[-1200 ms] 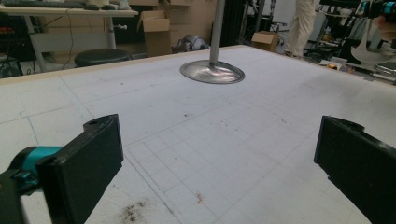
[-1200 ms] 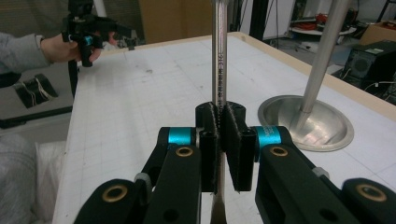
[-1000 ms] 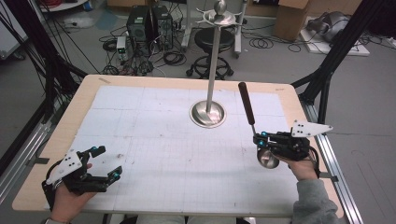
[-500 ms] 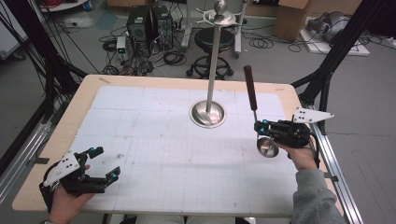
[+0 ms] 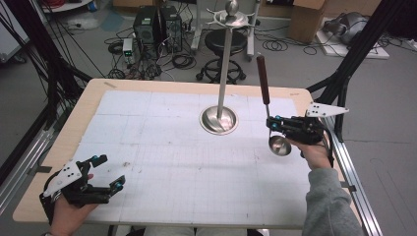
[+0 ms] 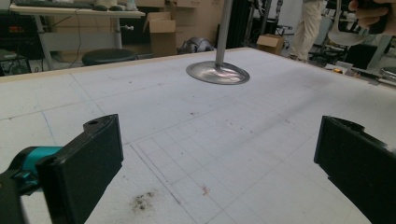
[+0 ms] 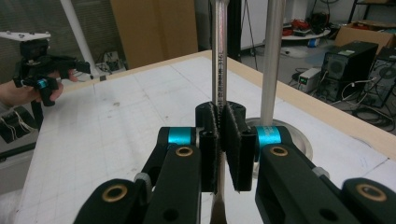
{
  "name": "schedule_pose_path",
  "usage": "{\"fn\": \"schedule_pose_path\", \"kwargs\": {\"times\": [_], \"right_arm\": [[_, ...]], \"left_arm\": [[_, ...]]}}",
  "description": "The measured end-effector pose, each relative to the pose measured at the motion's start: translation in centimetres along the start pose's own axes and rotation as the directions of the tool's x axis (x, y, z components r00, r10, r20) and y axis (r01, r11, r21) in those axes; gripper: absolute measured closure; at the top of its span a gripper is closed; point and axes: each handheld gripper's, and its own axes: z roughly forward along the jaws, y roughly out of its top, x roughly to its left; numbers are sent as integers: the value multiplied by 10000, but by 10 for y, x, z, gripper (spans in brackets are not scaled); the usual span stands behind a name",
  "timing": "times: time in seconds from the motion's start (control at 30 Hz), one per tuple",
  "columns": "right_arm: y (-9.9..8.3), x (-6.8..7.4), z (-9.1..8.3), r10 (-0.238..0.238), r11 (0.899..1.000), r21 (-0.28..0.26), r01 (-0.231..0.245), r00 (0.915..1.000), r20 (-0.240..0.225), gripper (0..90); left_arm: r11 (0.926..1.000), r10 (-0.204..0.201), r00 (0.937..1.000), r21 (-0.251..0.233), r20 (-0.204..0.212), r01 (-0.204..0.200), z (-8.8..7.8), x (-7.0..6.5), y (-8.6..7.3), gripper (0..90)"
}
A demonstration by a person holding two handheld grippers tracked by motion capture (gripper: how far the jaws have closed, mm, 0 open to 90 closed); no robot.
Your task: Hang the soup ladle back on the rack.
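Note:
A metal ladle (image 5: pixel 280 145) with a dark handle hangs bowl down and handle up above the table's right side. My right gripper (image 5: pixel 271 124) is shut on its thin stem, just above the bowl. In the right gripper view the pads clamp the shiny stem (image 7: pixel 219 60), and the right gripper (image 7: pixel 219 116) points toward the stand's pole (image 7: pixel 273 60). The metal stand (image 5: pixel 219 119) has a round base at the table's middle back and hooks at its top. My left gripper (image 5: pixel 110 171) rests open at the near left corner, with nothing between its fingers (image 6: pixel 88 158).
The white gridded mat (image 5: pixel 162 147) covers the wooden table (image 5: pixel 93 98). The stand's base (image 6: pixel 217 72) lies ahead of the left gripper. Black frame struts stand at both sides. Computers, cables, a stool and boxes sit on the floor beyond the far edge.
My right gripper has lifted the ladle and carried it a little toward the far side, with the handle now more upright. The left gripper has stayed put.

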Motion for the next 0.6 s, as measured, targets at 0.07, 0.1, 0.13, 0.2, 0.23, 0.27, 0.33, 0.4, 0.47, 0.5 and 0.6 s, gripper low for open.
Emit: {"fn": "schedule_pose_path", "kwargs": {"times": [0.07,0.1,0.13,0.2,0.23,0.27,0.33,0.4,0.47,0.5,0.6], "right_arm": [[1,-2,2,10,10000,-9,-10,10000,-42,848],[2,-3,4,5,10000,6,-5,10000,-85,848],[3,-4,5,-10,10000,17,10,9999,-143,848],[5,-6,7,-41,10000,45,42,9998,-169,847],[6,-6,8,-23,10000,23,23,9998,-215,848],[7,-7,9,-95,10000,-14,95,9996,-252,848],[9,-9,10,-195,9997,-145,191,9994,-277,848],[11,-11,11,-164,9997,-169,160,9995,-271,848],[13,-14,12,-228,9996,-174,224,9995,-201,847],[14,-14,12,-217,9997,-153,214,9996,-198,848],[18,-16,13,-235,9997,-100,234,9996,-154,848]], "left_arm": [[10000,-65,10000,18,-44,65,-1,2,-1,18],[9999,-122,9999,3,-77,122,-1,3,-1,18],[9998,-173,9998,-28,-103,173,-2,3,-1,18],[9996,-233,9997,-136,-98,231,-4,5,0,18],[9991,-307,9995,-281,-104,304,-5,5,1,18],[9984,-408,9991,-400,-118,403,-6,5,2,18],[9981,-410,9991,-472,-115,404,-9,4,2,18],[9981,-421,9990,-451,-163,413,-10,5,2,18],[9979,-445,9988,-470,-186,436,-11,5,2,18],[9979,-443,9988,-480,-184,434,-11,5,2,18],[9984,-417,9990,-394,-170,410,-11,5,0,18]]}}
